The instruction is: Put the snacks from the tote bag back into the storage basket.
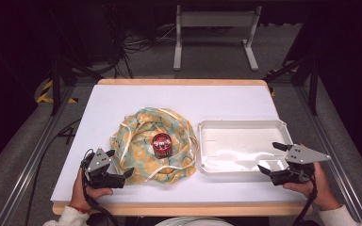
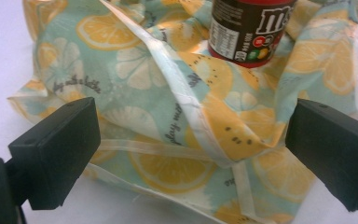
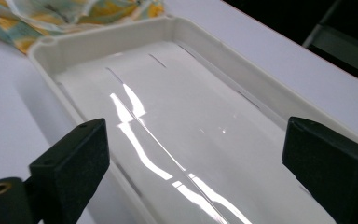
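M&M's jar (image 1: 161,144) set upright at centre of lemon-print cloth bag (image 1: 141,127) (likely for wrapping). Left tongs (image 1: 124,176) held wide open at bag's near edge, nothing gripped. Right tongs (image 1: 269,158) open, empty, hovered over white tray (image 1: 207,129) on desk (image 1: 226,99).

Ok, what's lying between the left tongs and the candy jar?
Only crumpled lemon-print cloth. In the left gripper view, the open left tongs straddle its near edge, and the candy jar stands on that cloth farther in.

Bunched cloth (image 1: 153,141) rings jar (image 1: 161,144); top seems clear.
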The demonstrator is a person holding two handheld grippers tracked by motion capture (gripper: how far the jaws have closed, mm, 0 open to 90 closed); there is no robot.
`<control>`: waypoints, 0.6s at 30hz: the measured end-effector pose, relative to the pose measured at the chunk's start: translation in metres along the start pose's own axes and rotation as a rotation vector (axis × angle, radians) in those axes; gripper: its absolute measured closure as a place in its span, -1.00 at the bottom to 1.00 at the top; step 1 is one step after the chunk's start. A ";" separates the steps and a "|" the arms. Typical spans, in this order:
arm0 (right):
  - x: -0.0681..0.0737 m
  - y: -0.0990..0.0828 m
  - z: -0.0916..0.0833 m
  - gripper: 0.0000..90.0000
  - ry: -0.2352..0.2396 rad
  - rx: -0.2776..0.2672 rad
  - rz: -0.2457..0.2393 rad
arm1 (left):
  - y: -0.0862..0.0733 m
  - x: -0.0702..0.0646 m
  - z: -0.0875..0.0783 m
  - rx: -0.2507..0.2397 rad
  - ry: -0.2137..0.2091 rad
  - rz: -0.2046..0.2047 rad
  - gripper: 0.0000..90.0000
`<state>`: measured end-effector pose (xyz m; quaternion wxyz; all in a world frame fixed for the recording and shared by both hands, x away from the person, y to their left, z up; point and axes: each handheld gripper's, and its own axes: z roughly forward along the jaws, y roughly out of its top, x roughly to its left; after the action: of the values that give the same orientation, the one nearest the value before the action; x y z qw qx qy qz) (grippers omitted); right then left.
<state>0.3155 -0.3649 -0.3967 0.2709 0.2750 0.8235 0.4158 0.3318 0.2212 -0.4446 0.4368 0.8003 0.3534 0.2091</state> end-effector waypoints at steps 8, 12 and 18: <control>0.003 -0.003 0.006 -0.71 0.028 -0.015 -0.011 | -0.003 0.006 -0.002 -0.022 0.017 -0.024 -0.90; 0.002 -0.003 0.012 -0.74 0.037 0.015 -0.006 | -0.004 0.006 -0.002 -0.018 0.009 -0.027 -0.90; 0.001 0.005 0.017 -0.78 0.042 0.025 -0.027 | -0.005 0.006 -0.003 -0.025 0.002 -0.033 -0.91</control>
<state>0.3275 -0.3519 -0.4015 0.2558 0.2585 0.8377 0.4075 0.3318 0.2291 -0.4464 0.4496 0.7888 0.3644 0.2072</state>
